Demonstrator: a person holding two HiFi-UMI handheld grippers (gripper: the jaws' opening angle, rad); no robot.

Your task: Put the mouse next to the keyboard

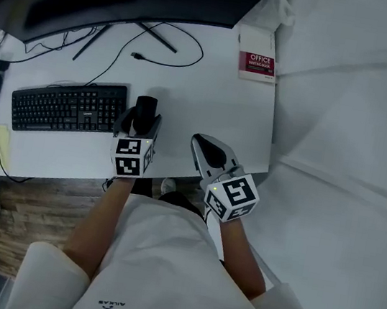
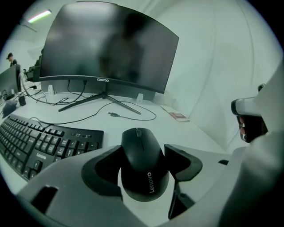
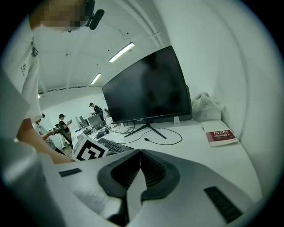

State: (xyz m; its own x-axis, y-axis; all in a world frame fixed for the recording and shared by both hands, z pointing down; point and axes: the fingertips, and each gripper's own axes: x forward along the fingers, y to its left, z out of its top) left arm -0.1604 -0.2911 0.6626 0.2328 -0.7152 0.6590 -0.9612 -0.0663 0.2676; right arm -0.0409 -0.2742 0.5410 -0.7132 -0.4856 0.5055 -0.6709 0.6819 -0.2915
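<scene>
Black mouse [image 2: 143, 153] sits clamped in the left gripper [image 2: 144, 166], just off the keyboard's [image 1: 68, 106] right end, near the desk's [image 1: 203, 93] front edge. Right gripper [image 3: 140, 170] hangs over the front right corner, jaws together, empty.

The head camera is looking steeply down from above the person onto the desk [image 1: 210, 94], taking in the left gripper [image 1: 141, 115] and the right gripper [image 1: 204, 143] from behind. The left gripper's camera is riding low and close over the desk, facing the monitor [image 2: 106, 48] (the mouse [image 2: 144, 164] is filling its foreground). The right gripper's camera is facing that monitor from further back. All three are sharing the keyboard [image 1: 68, 106] and the booklet [image 1: 258, 60].
</scene>
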